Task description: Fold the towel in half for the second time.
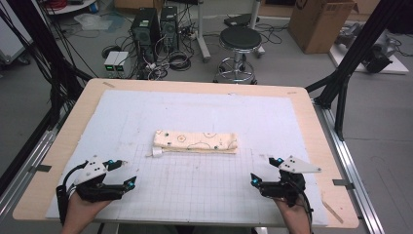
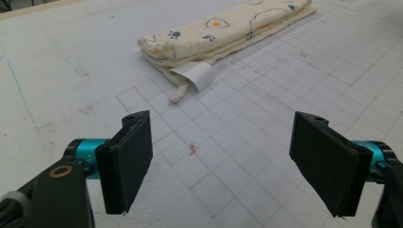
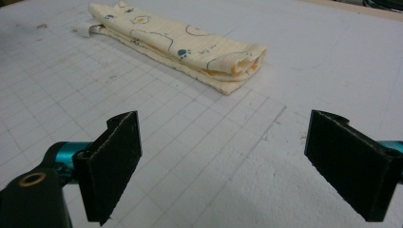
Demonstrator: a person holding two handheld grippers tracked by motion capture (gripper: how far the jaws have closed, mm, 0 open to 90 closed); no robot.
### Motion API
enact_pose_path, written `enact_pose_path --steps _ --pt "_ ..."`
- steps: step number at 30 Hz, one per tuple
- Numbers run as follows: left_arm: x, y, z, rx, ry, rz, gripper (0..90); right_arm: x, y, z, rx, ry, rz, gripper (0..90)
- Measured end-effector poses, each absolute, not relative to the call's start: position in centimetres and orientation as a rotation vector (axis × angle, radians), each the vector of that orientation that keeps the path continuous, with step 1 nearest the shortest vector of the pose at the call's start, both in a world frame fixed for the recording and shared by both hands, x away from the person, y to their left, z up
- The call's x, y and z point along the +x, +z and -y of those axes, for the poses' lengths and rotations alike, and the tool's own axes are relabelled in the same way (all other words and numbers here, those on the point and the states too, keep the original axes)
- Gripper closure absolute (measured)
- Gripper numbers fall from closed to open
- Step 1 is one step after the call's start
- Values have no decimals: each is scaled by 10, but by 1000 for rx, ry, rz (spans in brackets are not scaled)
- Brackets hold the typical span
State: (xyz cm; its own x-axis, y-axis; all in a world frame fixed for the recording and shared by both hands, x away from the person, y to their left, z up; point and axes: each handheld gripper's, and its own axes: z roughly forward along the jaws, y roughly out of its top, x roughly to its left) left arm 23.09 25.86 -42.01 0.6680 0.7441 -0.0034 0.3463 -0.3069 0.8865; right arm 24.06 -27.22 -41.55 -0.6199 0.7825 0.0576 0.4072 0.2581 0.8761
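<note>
In the middle of the white gridded mat (image 1: pixel 195 195) lies a folded cream cloth (image 1: pixel 196 142) printed with small egg and paw figures, a white label (image 2: pixel 196 76) sticking out at its left end. The left gripper (image 1: pixel 125 174) rests near the mat's front left corner and the right gripper (image 1: pixel 260 170) near its front right, both well apart from the cloth. Each has its jaws spread wide with nothing between them.
</note>
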Motion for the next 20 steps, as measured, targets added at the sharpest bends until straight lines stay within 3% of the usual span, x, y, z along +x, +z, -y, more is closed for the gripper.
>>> enact_pose_path --steps 20 --pt "238 -425 -264 1886 524 -867 229 237 -419 268 1062 1297 -2150 116"
